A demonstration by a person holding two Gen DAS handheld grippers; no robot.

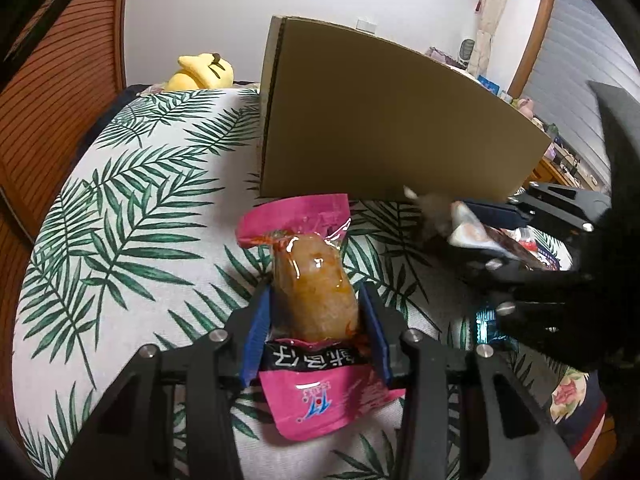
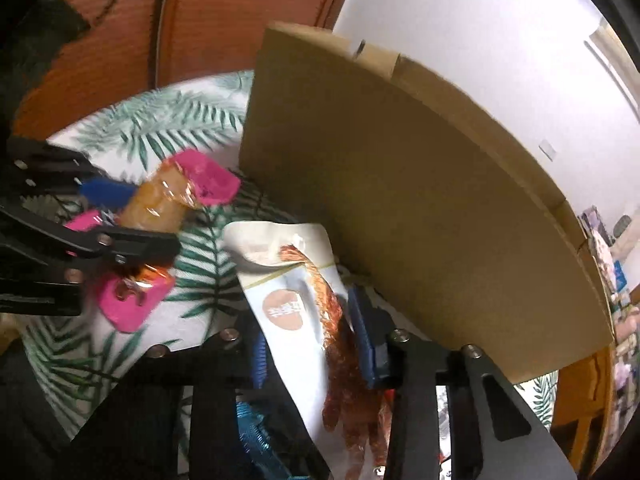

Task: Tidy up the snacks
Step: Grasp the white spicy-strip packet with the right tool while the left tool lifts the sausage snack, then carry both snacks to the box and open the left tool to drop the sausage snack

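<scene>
The left hand-held gripper (image 1: 316, 320) is closed on a pink snack pack (image 1: 310, 312). The pack has a pink top and a pink bottom with a black band of writing, and a clear middle where a brown, shiny, log-shaped piece of food shows through. The blue pads (image 1: 256, 332) press on both sides of that clear part. The pack hangs a little above a cloth with green leaves (image 1: 132, 216) that covers the bench. In the right wrist view the same pink snack pack (image 2: 168, 200) sits off to the left, pinched in the left hand-held gripper (image 2: 132, 220), and looks a bit blurry. The right hand-held gripper (image 2: 312, 332) is closed on a white snack bag (image 2: 296, 300). This bag is flat and long, with a round tan sticker and a picture of red-orange spicy strips running down it. Its top end is crinkled and points up toward a big brown cardboard box (image 2: 420, 220). The bag is held just beside the near wall of the box. From the left wrist view the cardboard box (image 1: 380, 120) stands behind the pink pack, and the right hand-held gripper (image 1: 476, 224) shows at the right edge with the white snack bag (image 1: 468, 228), blurry there. A yellow plush toy (image 1: 204, 72) lies at the far side, well apart from the snacks.
</scene>
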